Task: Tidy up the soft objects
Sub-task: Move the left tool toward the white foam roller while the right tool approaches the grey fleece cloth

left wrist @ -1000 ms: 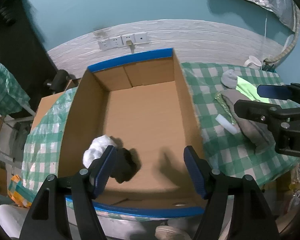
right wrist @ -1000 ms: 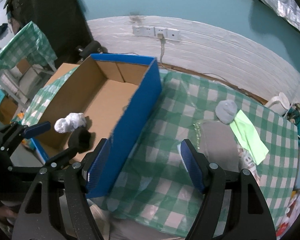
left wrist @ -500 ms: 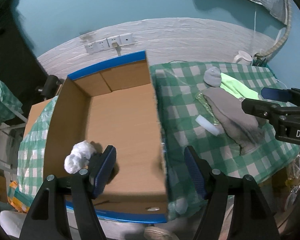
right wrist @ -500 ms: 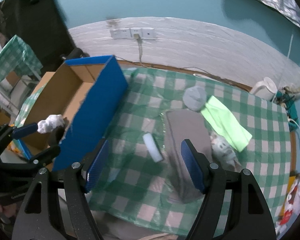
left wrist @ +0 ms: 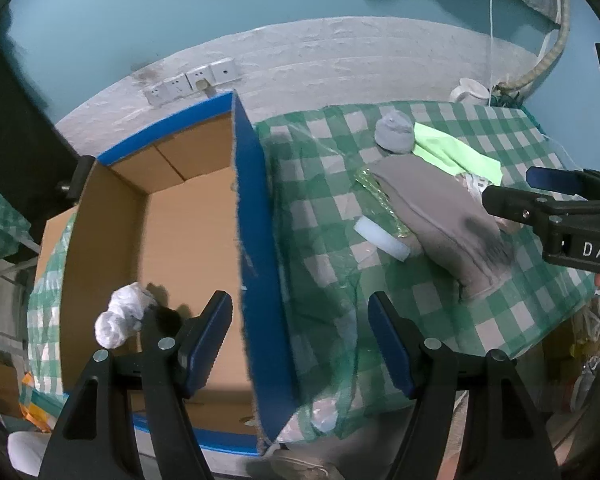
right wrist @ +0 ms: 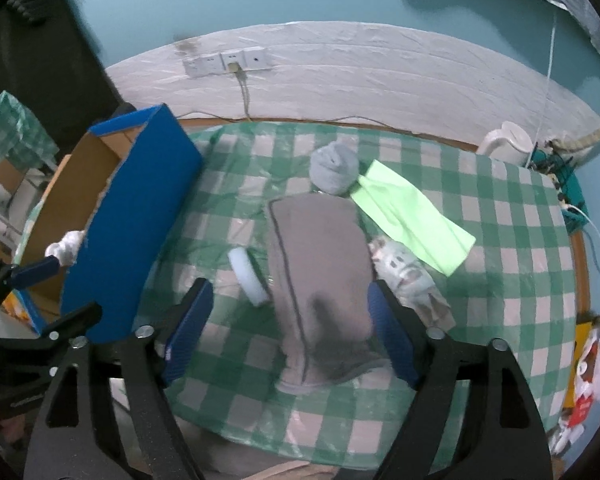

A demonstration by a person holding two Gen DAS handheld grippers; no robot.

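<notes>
1 box, 1 sponge, 3 cloths

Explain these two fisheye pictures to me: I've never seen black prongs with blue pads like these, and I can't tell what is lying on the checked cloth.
There is no robot here. A person holds a two-finger gripper in each hand, and each gripper carries a wide-angle camera that looks out along its own fingers.

One picture looks past the left gripper, over the wall of the cardboard box, with a white wad inside. The other looks past the right gripper, above the grey garment.

On the checked tablecloth also lie a rolled grey sock, a green cloth, a white sponge and a patterned cloth.

Both grippers are open and hold nothing. The right one's jaws have just been opening.
</notes>
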